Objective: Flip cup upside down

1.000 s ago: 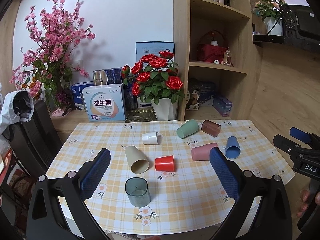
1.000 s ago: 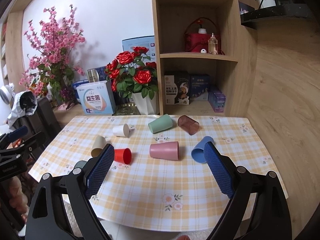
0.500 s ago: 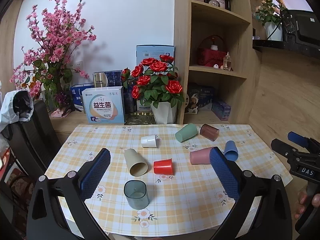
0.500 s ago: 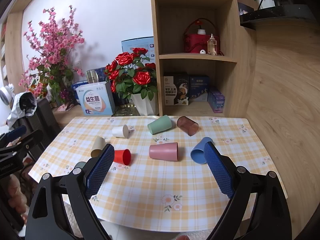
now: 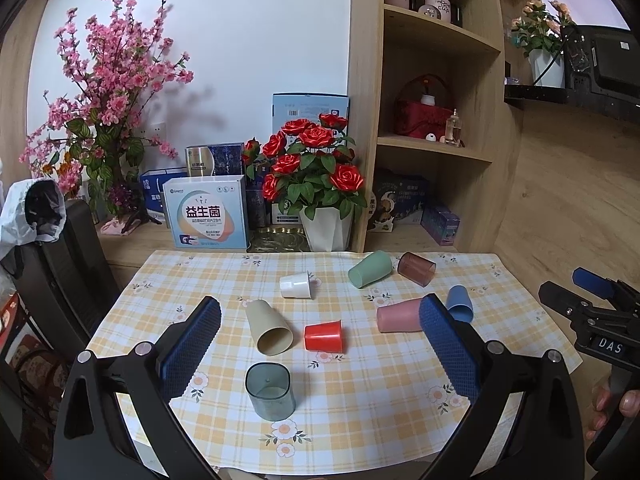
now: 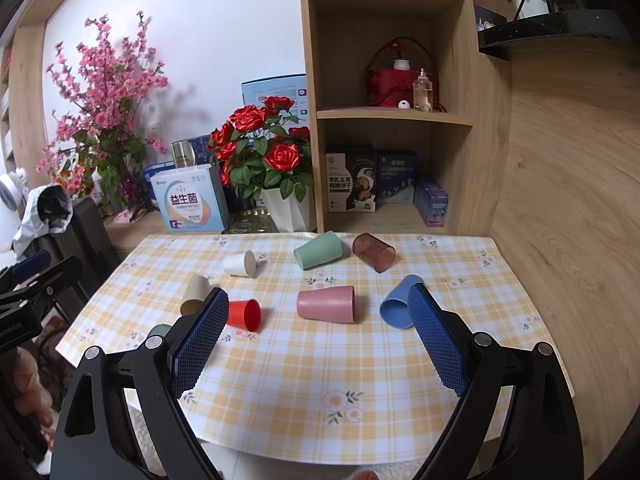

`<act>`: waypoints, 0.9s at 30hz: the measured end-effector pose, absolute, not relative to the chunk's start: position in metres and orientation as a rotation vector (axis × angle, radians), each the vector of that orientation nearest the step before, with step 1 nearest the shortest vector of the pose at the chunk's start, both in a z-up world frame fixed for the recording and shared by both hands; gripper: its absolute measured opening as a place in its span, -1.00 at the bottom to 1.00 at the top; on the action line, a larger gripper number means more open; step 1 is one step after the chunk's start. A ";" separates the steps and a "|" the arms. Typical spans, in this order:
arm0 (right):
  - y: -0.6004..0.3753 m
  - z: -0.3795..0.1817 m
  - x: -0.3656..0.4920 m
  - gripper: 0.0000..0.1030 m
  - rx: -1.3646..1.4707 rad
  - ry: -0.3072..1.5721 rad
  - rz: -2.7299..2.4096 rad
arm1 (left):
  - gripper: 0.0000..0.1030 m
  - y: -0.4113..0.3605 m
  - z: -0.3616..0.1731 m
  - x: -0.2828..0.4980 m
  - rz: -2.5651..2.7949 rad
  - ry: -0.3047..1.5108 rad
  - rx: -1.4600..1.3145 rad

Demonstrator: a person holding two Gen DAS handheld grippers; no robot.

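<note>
Low and centre in the left wrist view, the teal cup (image 5: 270, 390) stands upright on the checked tablecloth (image 5: 380, 380). The left gripper (image 5: 320, 344) is wide open and empty, as is the right gripper (image 6: 316, 340). Best approach: straddle the cup's walls mid-height, close gently, then rotate.

left gripper (image 5: 320, 344): jaws spread wide | right gripper (image 6: 316, 336): jaws spread wide

Teal cup (image 6: 159, 330) (mostly behind hand-held gripper (image 6: 316, 336))
</note>
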State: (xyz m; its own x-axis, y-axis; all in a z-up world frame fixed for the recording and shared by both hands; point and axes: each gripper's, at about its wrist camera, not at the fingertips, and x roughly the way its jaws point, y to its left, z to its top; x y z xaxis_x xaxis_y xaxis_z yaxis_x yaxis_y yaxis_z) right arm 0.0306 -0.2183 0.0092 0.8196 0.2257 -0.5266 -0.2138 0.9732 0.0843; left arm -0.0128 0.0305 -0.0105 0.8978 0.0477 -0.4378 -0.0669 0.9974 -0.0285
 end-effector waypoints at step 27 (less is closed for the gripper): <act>-0.220 0.010 0.031 0.70 0.024 0.564 0.232 | 0.88 0.026 -0.007 -0.017 0.063 0.426 -0.048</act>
State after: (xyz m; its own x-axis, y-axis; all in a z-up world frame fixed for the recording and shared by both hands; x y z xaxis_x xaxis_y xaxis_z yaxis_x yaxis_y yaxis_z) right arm 0.0307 -0.2202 0.0101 0.8200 0.2244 -0.5266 -0.2115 0.9736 0.0857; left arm -0.0175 0.0261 -0.0071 0.9087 0.0512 -0.4142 -0.0715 0.9969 -0.0336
